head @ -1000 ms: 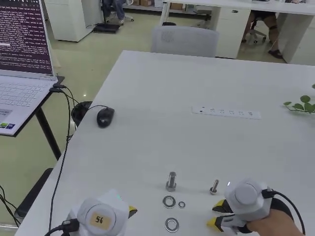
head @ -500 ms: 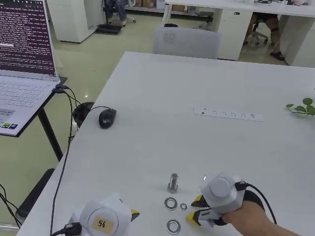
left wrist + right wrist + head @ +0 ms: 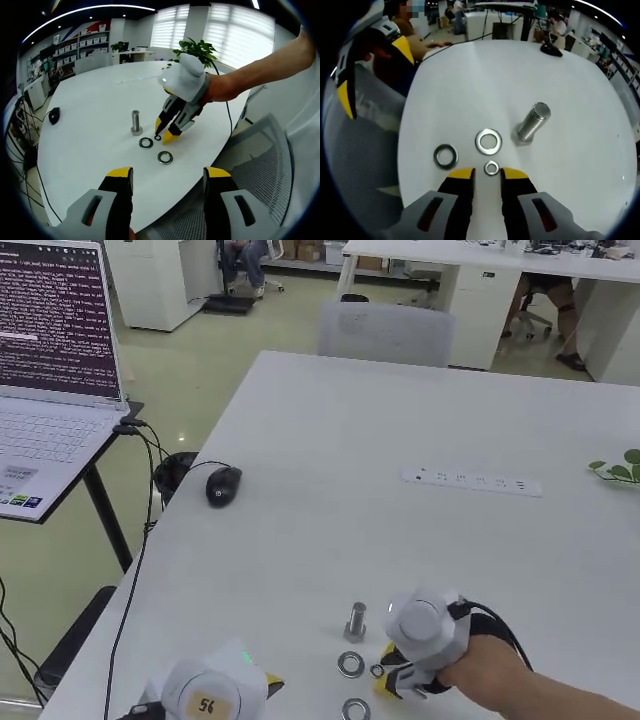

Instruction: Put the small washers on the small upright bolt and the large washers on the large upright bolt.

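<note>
The large upright bolt (image 3: 356,621) (image 3: 534,121) (image 3: 136,121) stands near the table's front edge. Two large washers (image 3: 350,664) (image 3: 355,708) lie flat in front of it, seen too as large washers (image 3: 488,141) (image 3: 445,156) in the right gripper view. A small washer (image 3: 376,671) (image 3: 491,168) (image 3: 157,137) lies on the table right at the tips of my right gripper (image 3: 386,670) (image 3: 487,173) (image 3: 164,132), whose jaws stand narrowly open on either side of it. My left gripper (image 3: 167,175) (image 3: 268,682) hangs open and holds nothing at the front left. The right gripper's body hides the small bolt.
A mouse (image 3: 222,484) with its cable lies at the left of the white table (image 3: 330,450), a power strip (image 3: 472,481) further back. A laptop (image 3: 50,390) sits on a stand off the left edge. A plant (image 3: 620,468) is at the right and a chair (image 3: 385,335) behind the table.
My right gripper has moved left from beside the small bolt to the small washer and now covers that bolt. The left gripper has stayed put; the head camera shifted slightly.
</note>
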Demonstrator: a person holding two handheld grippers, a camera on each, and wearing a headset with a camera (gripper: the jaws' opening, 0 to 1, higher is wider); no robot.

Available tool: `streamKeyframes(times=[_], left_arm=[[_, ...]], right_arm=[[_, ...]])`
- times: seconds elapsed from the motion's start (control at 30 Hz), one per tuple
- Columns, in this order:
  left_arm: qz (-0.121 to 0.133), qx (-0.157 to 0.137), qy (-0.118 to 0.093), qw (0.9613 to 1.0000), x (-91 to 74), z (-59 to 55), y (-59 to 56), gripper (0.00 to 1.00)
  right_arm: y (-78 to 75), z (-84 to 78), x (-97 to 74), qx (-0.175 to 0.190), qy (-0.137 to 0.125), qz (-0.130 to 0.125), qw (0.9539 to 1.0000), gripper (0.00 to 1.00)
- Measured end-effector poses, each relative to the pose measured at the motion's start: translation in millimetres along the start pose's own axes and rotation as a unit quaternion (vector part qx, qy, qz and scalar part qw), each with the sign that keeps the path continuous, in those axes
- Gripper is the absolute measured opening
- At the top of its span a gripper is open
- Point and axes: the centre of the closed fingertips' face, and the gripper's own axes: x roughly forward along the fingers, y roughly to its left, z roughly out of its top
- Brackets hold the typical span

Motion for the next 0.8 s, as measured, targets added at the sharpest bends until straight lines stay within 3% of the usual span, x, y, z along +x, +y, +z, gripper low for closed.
streamKeyframes(times=[0.13, 0.23, 0.8], left_arm=[[-0.002, 0.003, 0.001, 1.0, 1.9, 0.9, -1.8, 0.56], [-0.002, 0.002, 0.0, 1.0, 2.5, 1.0, -1.3, 0.56], [0.007, -0.005, 0.0, 1.0, -1.8, -4.2, 5.6, 0.56]], right_arm=[[0.2, 0.8, 1.8, -0.016, 0.002, -0.001, 0.9999, 0.14], [-1.0, -0.1, 1.3, -0.016, 0.004, -0.004, 0.9999, 0.14], [-1.1, -13.4, -5.7, 0.047, -0.022, -0.004, 0.9986, 0.13]])
